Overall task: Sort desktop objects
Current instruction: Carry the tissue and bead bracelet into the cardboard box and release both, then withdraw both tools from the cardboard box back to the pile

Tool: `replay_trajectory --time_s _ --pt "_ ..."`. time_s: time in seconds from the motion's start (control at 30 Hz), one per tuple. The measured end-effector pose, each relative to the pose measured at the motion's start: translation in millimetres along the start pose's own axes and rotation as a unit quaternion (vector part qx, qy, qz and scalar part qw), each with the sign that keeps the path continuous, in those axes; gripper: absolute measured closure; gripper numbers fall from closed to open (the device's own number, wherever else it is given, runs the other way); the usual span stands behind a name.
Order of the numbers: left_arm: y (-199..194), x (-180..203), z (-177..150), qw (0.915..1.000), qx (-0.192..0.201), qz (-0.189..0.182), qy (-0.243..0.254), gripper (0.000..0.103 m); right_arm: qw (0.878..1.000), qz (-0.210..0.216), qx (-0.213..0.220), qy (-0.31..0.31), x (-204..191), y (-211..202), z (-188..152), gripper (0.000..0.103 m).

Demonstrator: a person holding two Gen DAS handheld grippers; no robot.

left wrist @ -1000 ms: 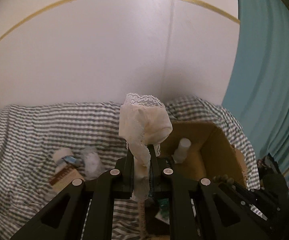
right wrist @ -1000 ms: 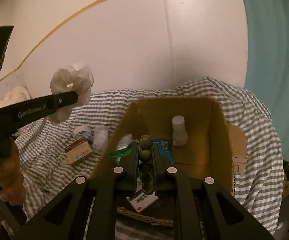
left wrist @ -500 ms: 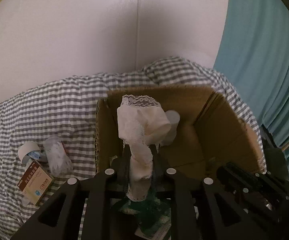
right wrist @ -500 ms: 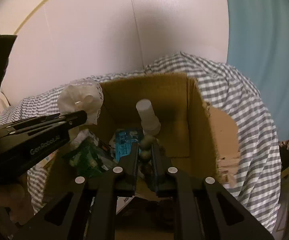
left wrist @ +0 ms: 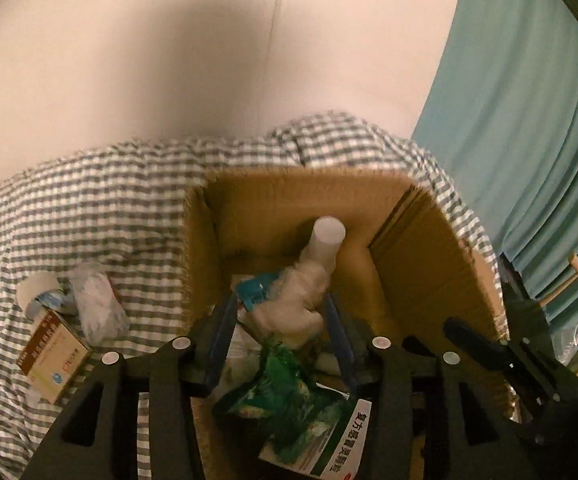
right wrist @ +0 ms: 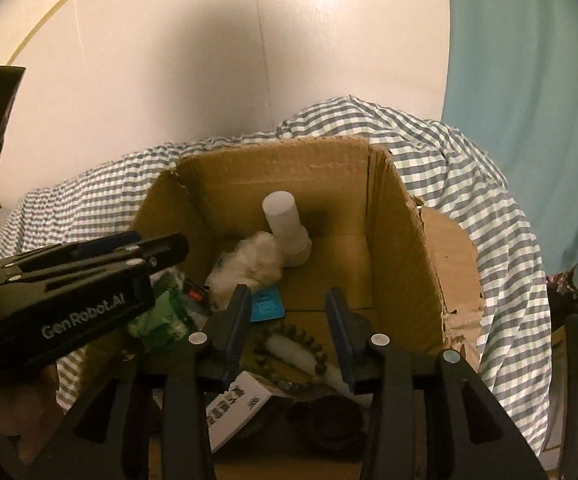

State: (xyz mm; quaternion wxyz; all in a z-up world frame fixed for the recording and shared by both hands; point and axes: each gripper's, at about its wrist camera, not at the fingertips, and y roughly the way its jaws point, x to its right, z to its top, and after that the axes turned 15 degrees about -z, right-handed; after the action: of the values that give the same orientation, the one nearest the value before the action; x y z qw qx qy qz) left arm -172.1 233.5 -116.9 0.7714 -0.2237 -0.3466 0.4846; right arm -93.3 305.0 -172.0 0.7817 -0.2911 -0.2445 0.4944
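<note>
Left gripper (left wrist: 279, 312): jaws opening, cream lace cloth (left wrist: 293, 304) lying loose between them inside the cardboard box (left wrist: 429, 256), no pad pressing on it. Right gripper (right wrist: 287, 312): jaws opening, bead bracelet (right wrist: 301, 350) below and between them on the box floor, not gripped. "GenRobot.AI" legible on left gripper body in right view. White bottle (right wrist: 287, 226) upright at back wall. Green packet (left wrist: 285, 396) over a Chinese-lettered carton (left wrist: 345, 444). Outside, on checked cloth (left wrist: 89, 208): 1 brown-and-white medicine carton (left wrist: 51, 354), print unreadable.
</note>
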Motion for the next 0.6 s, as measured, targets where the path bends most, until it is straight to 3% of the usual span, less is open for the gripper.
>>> replay_trajectory --time_s 0.17,0.23,0.5,0.6 --pt "-35.4 -3.9 4.6 0.9994 0.031 0.014 0.007 0.048 1.000 -0.002 0.018 -0.001 -9.7 -25.2 6.5 0.062" --pt "-53.0 -6.9 5.0 0.9988 0.042 0.021 0.011 0.047 1.000 0.002 0.029 0.001 -13.8 -37.4 10.5 0.058" --pt "-126.8 -33.1 1.3 0.9931 0.094 0.069 0.012 0.033 0.997 0.016 0.074 0.003 -40.1 -83.5 23.6 0.044" --pt "-153.9 -45.8 -1.7 0.9892 0.118 0.087 0.008 0.023 0.996 0.029 0.089 0.005 -54.4 -101.0 25.3 0.037"
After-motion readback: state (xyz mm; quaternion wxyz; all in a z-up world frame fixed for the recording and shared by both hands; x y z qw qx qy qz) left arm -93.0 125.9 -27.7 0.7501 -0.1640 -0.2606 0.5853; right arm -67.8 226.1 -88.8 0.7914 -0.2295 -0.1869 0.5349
